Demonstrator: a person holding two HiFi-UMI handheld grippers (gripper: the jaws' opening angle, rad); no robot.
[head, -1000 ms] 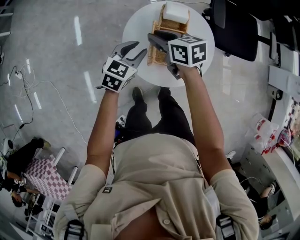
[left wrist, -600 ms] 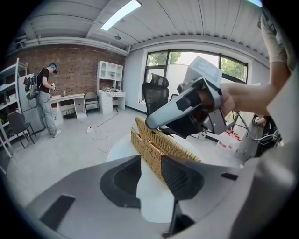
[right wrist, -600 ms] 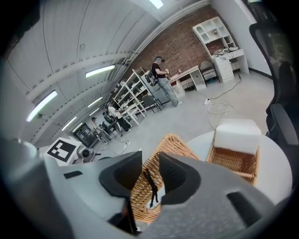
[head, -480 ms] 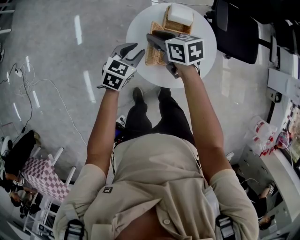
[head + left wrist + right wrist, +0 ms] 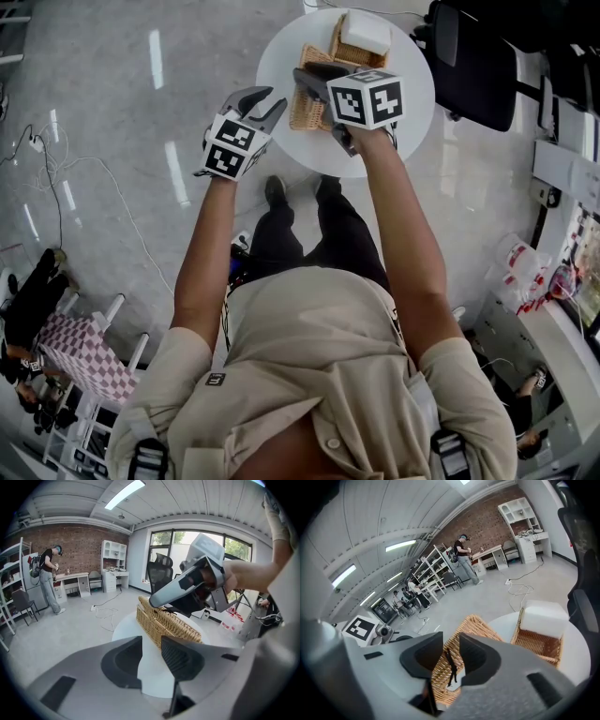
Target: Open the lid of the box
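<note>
Woven box (image 5: 339, 49) near the top edge of the head view, on a round white table (image 5: 277, 61). White block (image 5: 366, 30) sitting in the box and hiding its inside. Lid (image 5: 305, 105) already down flat on the table, just below and left of the box; not clear whether joined to it. Right tongs (image 5: 302, 77) over the lid, mostly hidden in the head view behind their own marked cube. In the right gripper view, a narrow gap between the jaws, pulled in a little just now, pinching nothing. In that gap only the lid and a thin dark loop (image 5: 450, 667) on it; hard to tell whether touched. Near part of the lid covered there by the jaws. Left tongs (image 5: 267, 97) by the left rim of the table, apart from the box. In the left gripper view, the same narrow gap, nothing in it, only bare tabletop behind. Top of the box blocked there by the right tongs. Dark chair (image 5: 473, 56) at the upper right, cut off by the frame edge.
</note>
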